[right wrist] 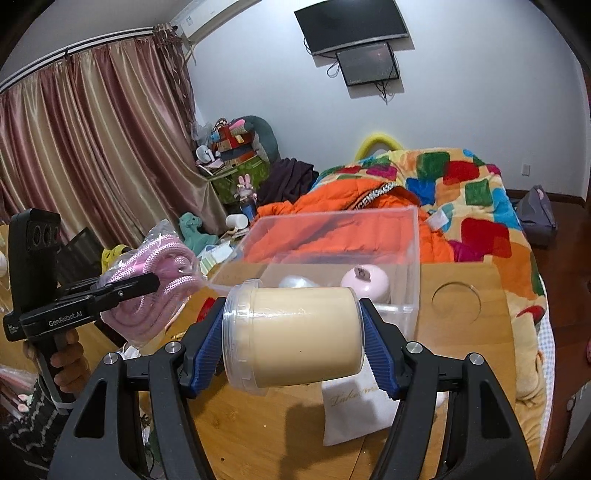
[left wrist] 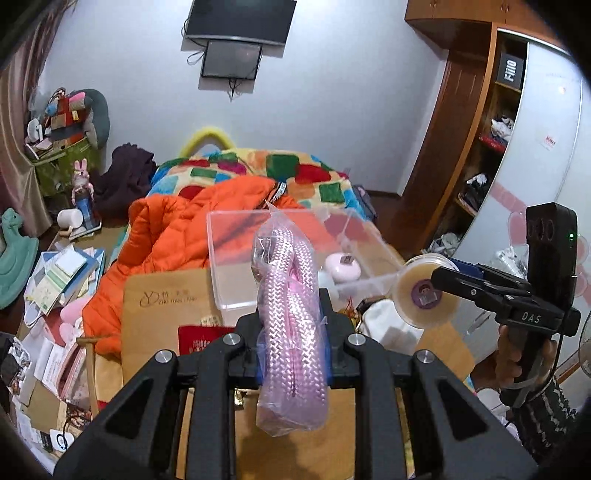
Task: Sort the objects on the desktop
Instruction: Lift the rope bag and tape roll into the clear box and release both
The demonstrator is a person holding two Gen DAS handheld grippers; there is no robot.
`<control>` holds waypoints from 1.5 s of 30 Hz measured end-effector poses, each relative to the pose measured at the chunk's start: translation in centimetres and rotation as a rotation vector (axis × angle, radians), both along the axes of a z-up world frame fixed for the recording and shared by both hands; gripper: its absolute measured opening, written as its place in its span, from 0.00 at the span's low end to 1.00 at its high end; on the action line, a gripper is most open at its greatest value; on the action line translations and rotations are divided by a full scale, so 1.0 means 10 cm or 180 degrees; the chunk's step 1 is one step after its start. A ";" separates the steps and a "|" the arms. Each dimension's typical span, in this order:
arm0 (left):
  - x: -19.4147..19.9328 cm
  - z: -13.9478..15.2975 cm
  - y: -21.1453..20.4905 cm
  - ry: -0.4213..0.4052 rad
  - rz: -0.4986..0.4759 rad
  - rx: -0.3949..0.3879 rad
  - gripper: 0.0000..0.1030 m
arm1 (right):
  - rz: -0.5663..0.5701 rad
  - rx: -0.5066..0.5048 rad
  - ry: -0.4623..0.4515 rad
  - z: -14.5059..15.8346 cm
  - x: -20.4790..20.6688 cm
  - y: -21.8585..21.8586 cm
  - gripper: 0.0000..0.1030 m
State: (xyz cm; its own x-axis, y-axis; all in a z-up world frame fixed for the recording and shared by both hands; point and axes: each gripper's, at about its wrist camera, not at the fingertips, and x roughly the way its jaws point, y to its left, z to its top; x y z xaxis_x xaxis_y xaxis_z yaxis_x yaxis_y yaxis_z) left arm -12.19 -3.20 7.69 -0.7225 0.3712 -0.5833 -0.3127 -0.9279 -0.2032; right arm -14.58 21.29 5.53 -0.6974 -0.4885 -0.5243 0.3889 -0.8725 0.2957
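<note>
Right wrist: wooden table (right wrist: 480, 369), curtains (right wrist: 92, 147), bed (right wrist: 480, 192)

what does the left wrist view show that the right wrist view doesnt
Only the left wrist view: the wooden wardrobe with open shelves, and a heap of books and papers at lower left.

Only the right wrist view: the pink-gold curtains, a round cutout in the wooden surface, and a white pouch lying on it.

Both: the left gripper shut on the bagged pink rope, the right gripper shut on the cream jar, the clear box, the orange jacket and the wall screens.
</note>
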 end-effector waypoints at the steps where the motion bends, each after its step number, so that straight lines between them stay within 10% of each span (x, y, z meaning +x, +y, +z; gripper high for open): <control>1: -0.01 0.01 -0.01 0.0011 0.0002 0.0008 0.21 | -0.0002 -0.0002 0.0020 0.02 -0.01 0.00 0.63; 17: -0.48 0.09 0.08 0.0146 0.0142 -0.0159 0.21 | -0.0106 -0.0010 0.0104 0.18 -0.53 -0.01 0.63; 45: -1.40 -0.64 0.27 -0.0344 0.0141 -0.0404 0.21 | -0.0013 0.0286 -0.0327 -0.57 -1.49 -0.55 0.63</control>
